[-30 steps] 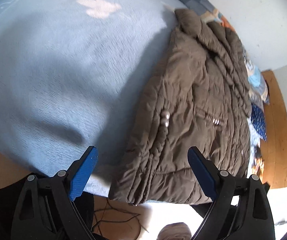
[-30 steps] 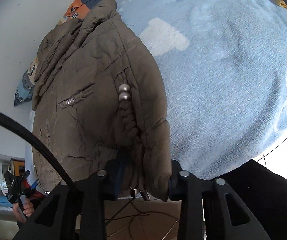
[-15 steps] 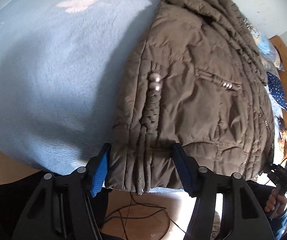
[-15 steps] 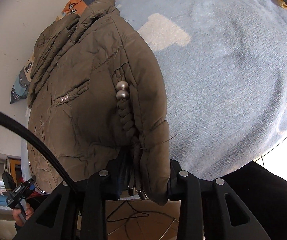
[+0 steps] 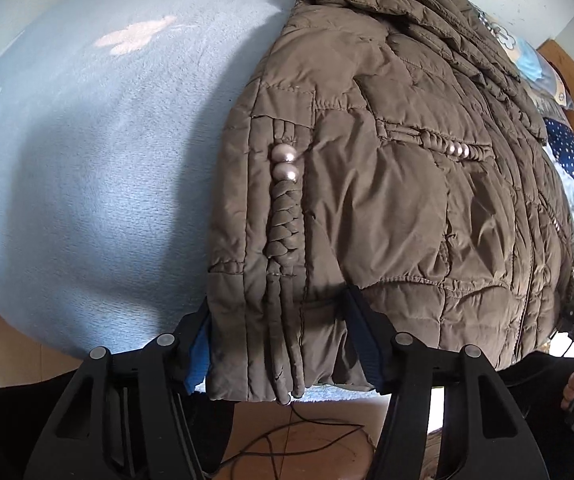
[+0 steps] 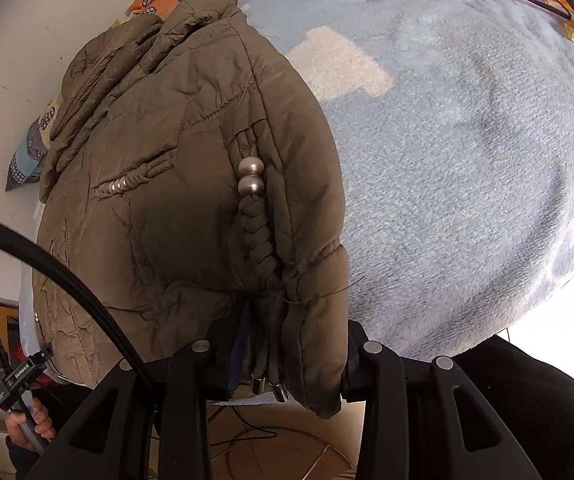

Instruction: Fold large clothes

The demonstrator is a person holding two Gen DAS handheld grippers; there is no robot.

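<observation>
While the left wrist view shows the left gripper [image 5: 277, 346] with its blue-padded fingers [image 5: 197, 356] set around the near hem of the brown quilted jacket [image 5: 387, 184], I cannot tell whether the pads truly pinch the cloth or only bracket it. The jacket lies on the pale blue blanket [image 5: 87, 140] of a bed, its hem hanging over the near edge. If the hold is shallow, the slippery padded shell could slide out once lifted, and the braided cord with metal beads [image 5: 285, 168] could swing or snag. The hem's underside and the inner pad faces are hidden by fabric. At the far right edge a hand holding a gripper handle is cut off.

From the right wrist view, the right gripper [image 6: 283, 354] is closed narrowly on the same hem, bunched cloth and the cord ends [image 6: 267, 384] filling the gap. Catching only the outer layer, or the cords, would make the fold drag unevenly and twist the jacket [image 6: 167, 160]. The pads are buried in fabric. A black cable [image 6: 67, 280] crosses the view and hides part of the jacket's lower side; the blanket [image 6: 467, 160] beyond is bare.
</observation>
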